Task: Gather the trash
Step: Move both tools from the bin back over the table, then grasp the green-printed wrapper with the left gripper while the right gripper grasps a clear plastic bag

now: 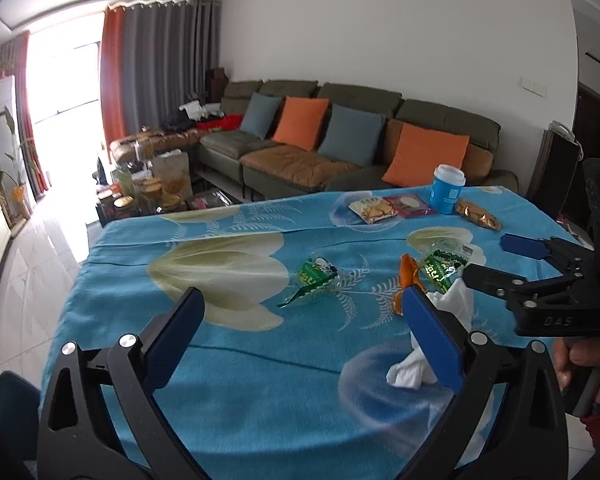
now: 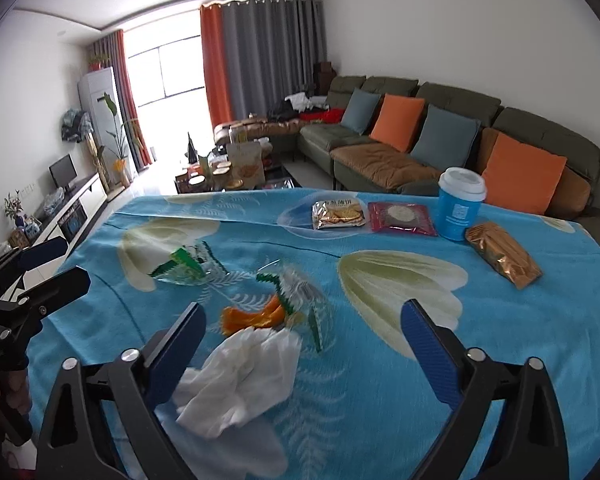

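- Living room: table under blue cloth (image 2: 500, 340), sofa (image 2: 440, 128) behind.
- Left gripper (image 1: 300, 320): fingers spread, empty, above cloth.
- Right gripper (image 2: 304, 332): fingers spread, empty, over tissue (image 2: 240, 376).
- Tissue: crumpled, near edge, touching orange peel (image 2: 256, 318).
- Wrappers (image 2: 186, 266): two green, mid-table.
- Cup (image 2: 460, 202), three snack packs (image 2: 502, 254): far side.

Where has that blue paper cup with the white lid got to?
The blue paper cup with the white lid stands upright at the table's far right end in both views, between the flat red packet and the shiny gold snack bag, in front of the sofa.
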A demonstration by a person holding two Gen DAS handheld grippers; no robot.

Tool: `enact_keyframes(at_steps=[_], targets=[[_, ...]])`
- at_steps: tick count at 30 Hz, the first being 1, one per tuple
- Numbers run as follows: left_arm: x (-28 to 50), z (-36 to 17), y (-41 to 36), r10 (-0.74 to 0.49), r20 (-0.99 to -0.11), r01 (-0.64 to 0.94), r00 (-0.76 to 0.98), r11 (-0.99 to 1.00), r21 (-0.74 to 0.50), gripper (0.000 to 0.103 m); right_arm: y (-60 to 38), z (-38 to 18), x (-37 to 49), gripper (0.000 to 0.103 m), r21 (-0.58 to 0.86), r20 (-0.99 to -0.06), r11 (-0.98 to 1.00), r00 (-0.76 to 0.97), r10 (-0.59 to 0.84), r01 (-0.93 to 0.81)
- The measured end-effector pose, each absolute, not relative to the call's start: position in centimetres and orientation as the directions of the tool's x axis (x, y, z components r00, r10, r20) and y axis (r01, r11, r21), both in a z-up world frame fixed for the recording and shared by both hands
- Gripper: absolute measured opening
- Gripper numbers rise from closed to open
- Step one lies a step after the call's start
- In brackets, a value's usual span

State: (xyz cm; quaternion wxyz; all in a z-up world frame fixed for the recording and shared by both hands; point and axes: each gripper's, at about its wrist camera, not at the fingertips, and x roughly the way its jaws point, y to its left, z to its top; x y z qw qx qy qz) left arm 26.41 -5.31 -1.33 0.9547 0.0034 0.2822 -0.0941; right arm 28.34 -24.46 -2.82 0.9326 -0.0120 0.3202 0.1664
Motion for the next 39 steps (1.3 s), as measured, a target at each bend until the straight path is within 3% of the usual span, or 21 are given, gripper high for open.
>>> enact_keyframes(at_steps=[5,9,10,14,17,18,25,32,36,39], targets=[[29.5,-2.4,-5.9,-0.195,-0.595,0.211,0.779,0.977,-0.044,0.097,-24.0,-3.7,30.5,0.083,0.09,-0.639,0.942,0.707,0.304,-0.323],[31.7,-3.5,-6.1,-0.209,-0.641,0.222,0.738,0.973,-0.061,0.097,-24.0,-4.1,31.6,0.07,0.104,-0.655,0.939,0.688,0.313,-0.327],[32.4,-3.8,-6.1,-0.215,-0.656,0.225,0.724,0.972,-0.07,0.092,-24.0,-4.3,31.8,0.067,0.114,-0.66,0.937,0.68,0.319,-0.329],[34.3,-5.4,-6.0,-0.238,-0.696,0.23,0.677,0.967,-0.107,0.079,-24.1,-4.8,32.5,0.038,0.139,-0.674,0.929,0.655,0.342,-0.342],[35.6,-6.6,-6.0,-0.255,-0.72,0.228,0.645,0.964,-0.138,0.072,-24.2,-5.0,32.7,0.028,0.157,-0.673,0.924,0.646,0.359,-0.349],[35.9,-7.0,-6.0,-0.262,-0.722,0.23,0.641,0.962,-0.145,0.069,-24.3,-5.0,32.7,0.019,0.164,-0.672,0.921,0.644,0.366,-0.352],[37.6,-8.5,-5.9,-0.302,-0.743,0.224,0.597,0.952,-0.207,0.06,-25.0,-4.7,32.4,0.007,0.193,-0.651,0.914,0.651,0.391,-0.355],[38.6,-8.9,-6.2,-0.316,-0.745,0.221,0.588,0.948,-0.228,0.049,-25.7,-3.5,31.5,0.006,0.196,-0.619,0.919,0.683,0.387,-0.343],[38.6,-8.6,-6.3,-0.316,-0.732,0.225,0.604,0.948,-0.223,0.032,-25.9,-2.8,30.8,0.006,0.199,-0.6,0.92,0.7,0.387,-0.337],[38.2,-8.4,-6.3,-0.31,-0.722,0.225,0.618,0.95,-0.216,0.027,-26.0,-2.2,30.1,0.006,0.196,-0.582,0.921,0.715,0.386,-0.337]])
